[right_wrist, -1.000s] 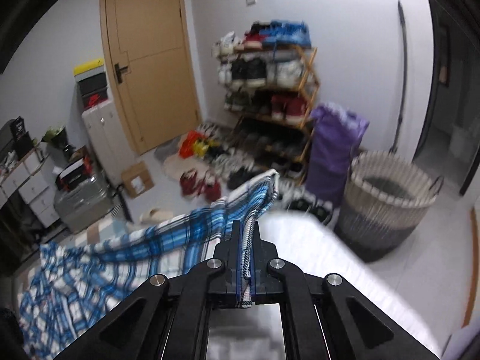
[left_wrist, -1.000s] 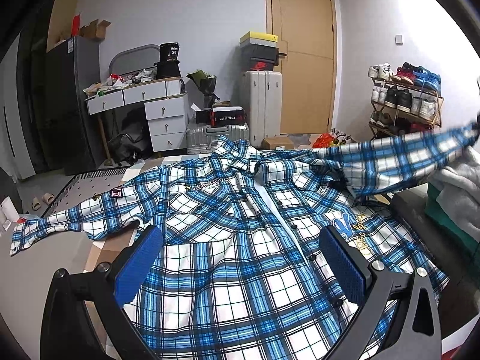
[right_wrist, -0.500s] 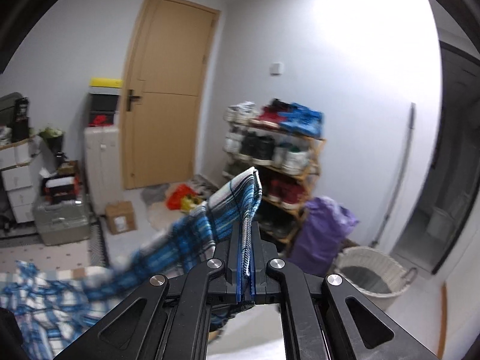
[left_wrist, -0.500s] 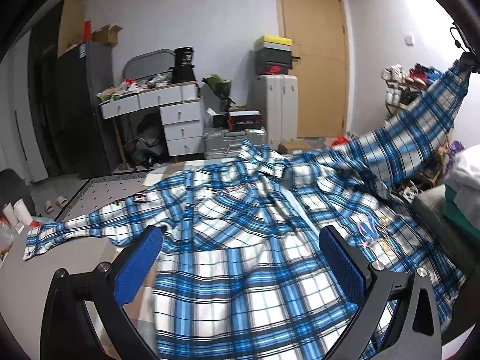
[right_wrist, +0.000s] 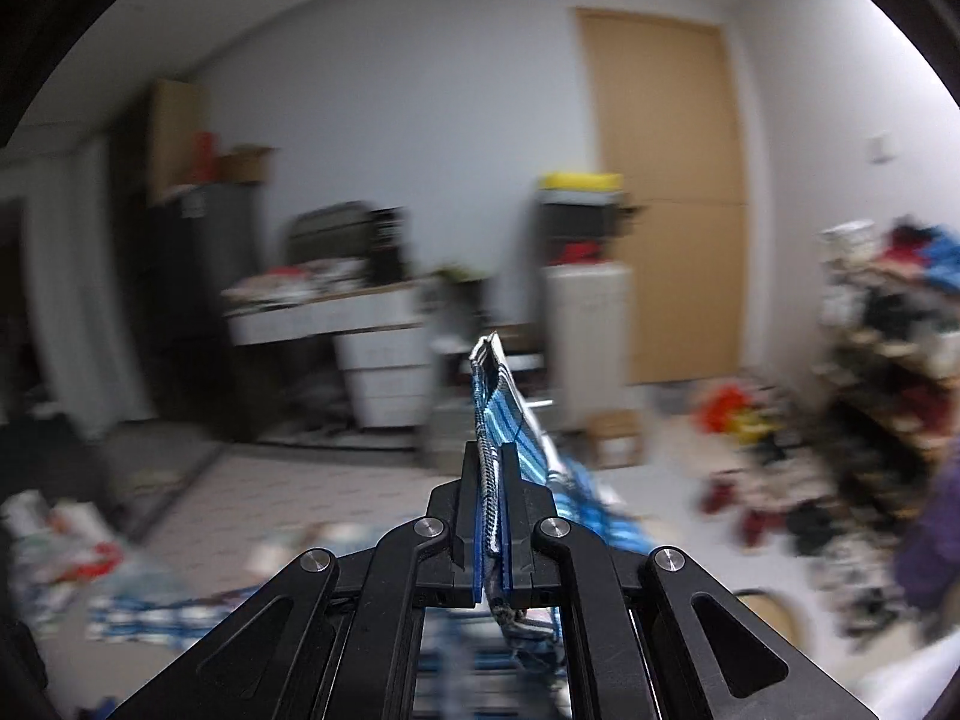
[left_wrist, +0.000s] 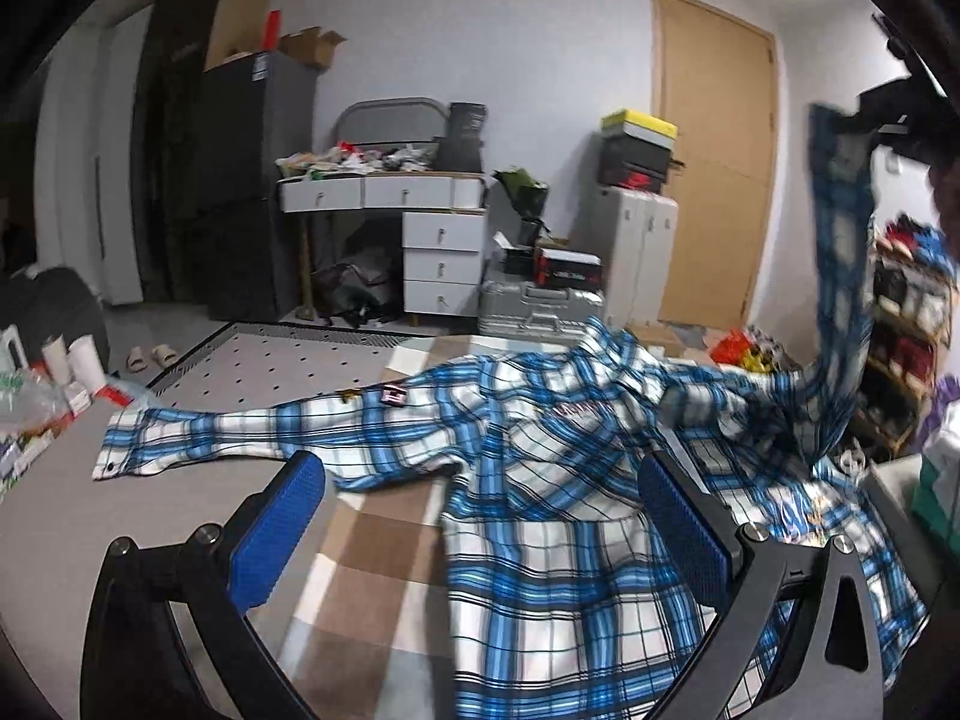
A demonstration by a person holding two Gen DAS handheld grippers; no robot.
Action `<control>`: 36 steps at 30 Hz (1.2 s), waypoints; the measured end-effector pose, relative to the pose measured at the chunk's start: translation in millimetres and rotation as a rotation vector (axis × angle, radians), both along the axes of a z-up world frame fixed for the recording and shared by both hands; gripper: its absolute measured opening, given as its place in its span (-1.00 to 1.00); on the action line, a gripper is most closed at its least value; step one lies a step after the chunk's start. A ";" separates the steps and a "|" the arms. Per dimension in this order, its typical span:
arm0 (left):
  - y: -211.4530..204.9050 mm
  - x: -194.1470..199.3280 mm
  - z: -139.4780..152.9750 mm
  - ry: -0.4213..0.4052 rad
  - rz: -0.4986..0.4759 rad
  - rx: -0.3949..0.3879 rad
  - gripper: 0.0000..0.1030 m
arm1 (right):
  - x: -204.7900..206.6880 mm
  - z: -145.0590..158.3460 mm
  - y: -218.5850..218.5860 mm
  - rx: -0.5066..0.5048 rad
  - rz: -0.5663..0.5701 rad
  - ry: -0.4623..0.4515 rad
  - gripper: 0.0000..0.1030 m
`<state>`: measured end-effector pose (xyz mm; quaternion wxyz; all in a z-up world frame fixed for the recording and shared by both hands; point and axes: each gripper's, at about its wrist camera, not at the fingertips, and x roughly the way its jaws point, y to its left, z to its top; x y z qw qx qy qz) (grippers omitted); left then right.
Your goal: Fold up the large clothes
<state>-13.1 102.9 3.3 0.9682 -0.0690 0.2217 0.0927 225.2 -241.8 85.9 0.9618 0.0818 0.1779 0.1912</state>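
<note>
Right tongs (right_wrist: 492, 516) pinch shirt (left_wrist: 558, 516) sleeve (right_wrist: 501, 414); left tongs (left_wrist: 480, 516) gape above spread body.

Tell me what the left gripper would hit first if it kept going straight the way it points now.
Probably the plaid shirt: the open left gripper points slightly downward over its spread body, nothing between. Depth is uncertain in this fisheye view.

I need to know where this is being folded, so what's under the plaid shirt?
Beside the plaid shirt, a brown-and-cream checked surface shows, running under its edge. Whatever lies directly beneath the spread fabric is covered.
</note>
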 end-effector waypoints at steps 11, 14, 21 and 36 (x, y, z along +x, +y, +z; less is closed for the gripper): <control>33.9 -27.6 17.8 -0.191 0.158 -0.065 0.98 | 56.0 -223.5 229.2 0.024 0.448 0.390 -0.93; 34.8 -18.2 14.1 -0.180 0.150 -0.064 0.98 | 57.2 -288.0 261.8 -0.060 0.493 0.521 -0.92; 37.6 -3.8 5.2 -0.117 0.106 -0.070 0.98 | 39.1 -316.7 243.3 -0.030 0.554 0.614 -0.11; 11.0 -0.1 -2.4 -0.082 0.069 0.015 0.98 | 48.2 -278.0 -50.1 -0.362 -0.066 0.464 0.56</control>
